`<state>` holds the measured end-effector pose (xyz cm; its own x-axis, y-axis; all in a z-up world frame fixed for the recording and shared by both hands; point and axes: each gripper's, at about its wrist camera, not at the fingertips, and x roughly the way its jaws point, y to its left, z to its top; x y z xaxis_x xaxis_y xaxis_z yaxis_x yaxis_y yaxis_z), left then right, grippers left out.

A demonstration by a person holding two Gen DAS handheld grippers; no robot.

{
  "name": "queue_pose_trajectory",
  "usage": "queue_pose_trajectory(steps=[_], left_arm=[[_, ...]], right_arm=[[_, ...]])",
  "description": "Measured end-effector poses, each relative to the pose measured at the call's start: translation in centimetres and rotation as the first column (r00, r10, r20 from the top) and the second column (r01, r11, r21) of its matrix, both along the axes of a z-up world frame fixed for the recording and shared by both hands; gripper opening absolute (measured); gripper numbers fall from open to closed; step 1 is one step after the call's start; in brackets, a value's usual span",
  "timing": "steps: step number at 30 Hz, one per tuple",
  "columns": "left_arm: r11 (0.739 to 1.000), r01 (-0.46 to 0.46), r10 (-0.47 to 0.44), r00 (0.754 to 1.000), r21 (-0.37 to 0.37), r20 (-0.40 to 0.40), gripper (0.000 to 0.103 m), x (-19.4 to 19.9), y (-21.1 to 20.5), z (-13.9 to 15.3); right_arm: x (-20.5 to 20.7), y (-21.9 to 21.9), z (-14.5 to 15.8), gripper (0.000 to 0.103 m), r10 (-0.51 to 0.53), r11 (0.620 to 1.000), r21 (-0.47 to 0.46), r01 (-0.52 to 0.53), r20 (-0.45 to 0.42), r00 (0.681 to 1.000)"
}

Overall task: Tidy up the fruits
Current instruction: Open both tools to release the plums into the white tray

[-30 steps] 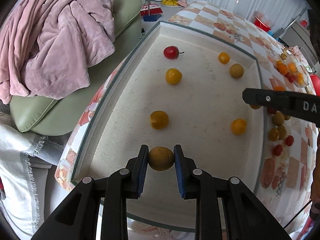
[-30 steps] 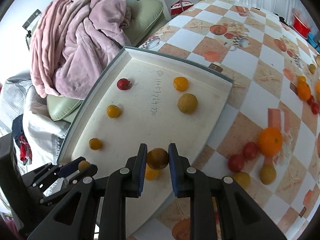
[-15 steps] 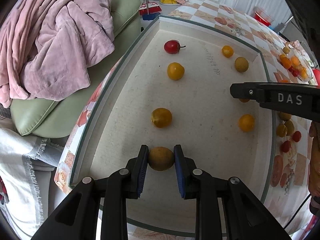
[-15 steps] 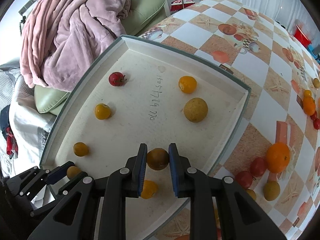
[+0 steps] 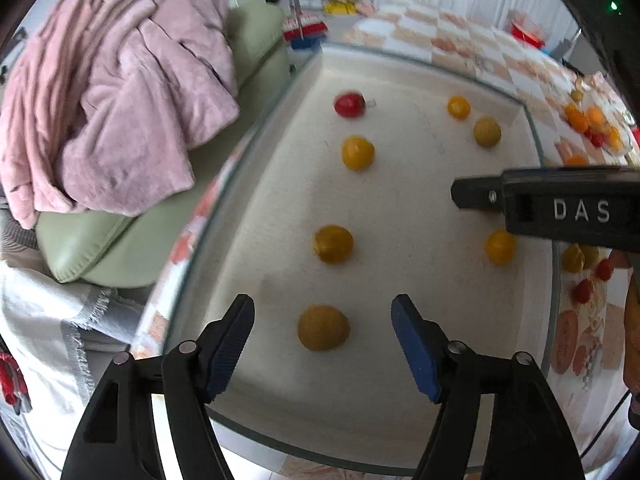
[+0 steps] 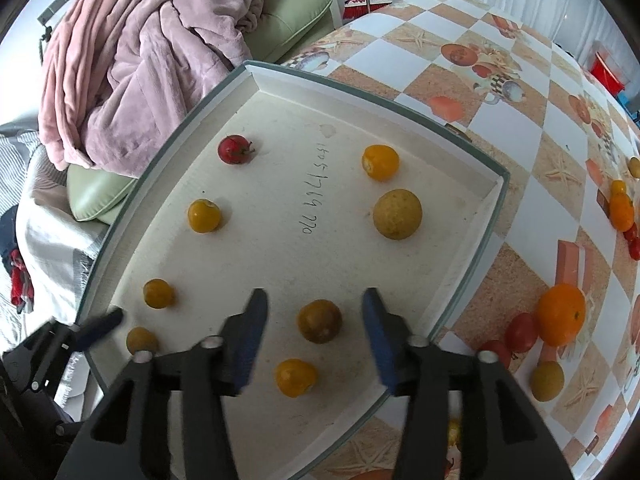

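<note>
A shallow white tray (image 5: 400, 80) (image 6: 360, 96) holds several small fruits. My left gripper (image 5: 322, 338) is open, its jaws wide on either side of a dull yellow fruit (image 5: 323, 327) that lies on the tray floor. My right gripper (image 6: 314, 326) is open too, with a brownish fruit (image 6: 319, 321) resting on the tray between its jaws. A red fruit (image 6: 234, 149), yellow fruits (image 6: 204, 216) (image 6: 380, 162) and a larger pale one (image 6: 397, 214) lie farther in. The right gripper's finger (image 5: 560, 208) crosses the left wrist view.
Loose fruits lie on the checkered tablecloth right of the tray: an orange (image 6: 561, 314), red tomatoes (image 6: 520, 332) and a yellow-green fruit (image 6: 547, 381). A pink blanket (image 6: 140, 52) lies on a green sofa (image 6: 288, 0) left of the table.
Both grippers have opened and let go of their fruits, which now rest on the tray floor between the jaws. The right gripper moved farther over the tray.
</note>
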<state>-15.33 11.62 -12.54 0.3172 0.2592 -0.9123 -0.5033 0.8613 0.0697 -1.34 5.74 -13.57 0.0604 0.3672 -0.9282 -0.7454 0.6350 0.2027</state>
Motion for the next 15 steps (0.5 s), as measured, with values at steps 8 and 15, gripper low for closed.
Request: queue_pose_trajectory(steps=[8,15], left_arm=[[1.0,0.018,-0.018,0.999,-0.001,-0.028,0.072,0.4,-0.6,0.3],[0.997,0.072,-0.072,0.997,0.007,-0.01,0.072,1.5,-2.9,1.7]], right_arm=[[-0.2,-1.4,2.7,0.084,-0.014,0.996,0.09,0.014,0.004,1.0],[0.5,-5.0,4.1,0.084,-0.073,0.992,0.103,0.071,0.019,0.997]])
